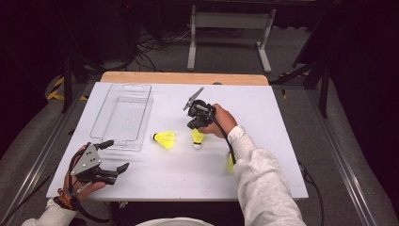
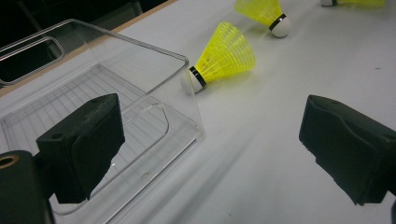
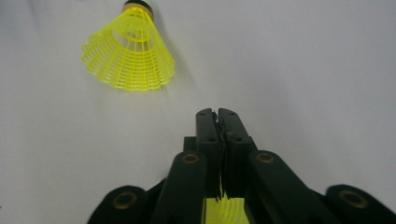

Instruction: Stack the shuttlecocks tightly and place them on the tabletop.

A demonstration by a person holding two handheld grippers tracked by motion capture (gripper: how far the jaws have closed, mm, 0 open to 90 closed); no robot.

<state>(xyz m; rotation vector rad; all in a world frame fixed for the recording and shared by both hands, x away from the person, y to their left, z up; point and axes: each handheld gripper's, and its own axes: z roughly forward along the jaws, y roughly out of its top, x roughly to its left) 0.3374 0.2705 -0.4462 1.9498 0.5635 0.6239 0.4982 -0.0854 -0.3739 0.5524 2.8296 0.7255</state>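
Your right tongs [image 1: 197, 133] grip a yellow shuttlecock [image 1: 198, 137]; your left tongs [image 1: 117, 155] sit released at the near left.

Nearest you, the left tongs hover over the white table [image 1: 263, 165] with jaws wide apart, just short of the clear plastic tray's [image 1: 106, 110] near corner. Past them a second shuttlecock [image 1: 164, 139] lies on its side, cork toward the tray, just beside it. Farther in, your right tongs are clenched on the held shuttlecock's skirt, its white cork pointing down, close above the table.
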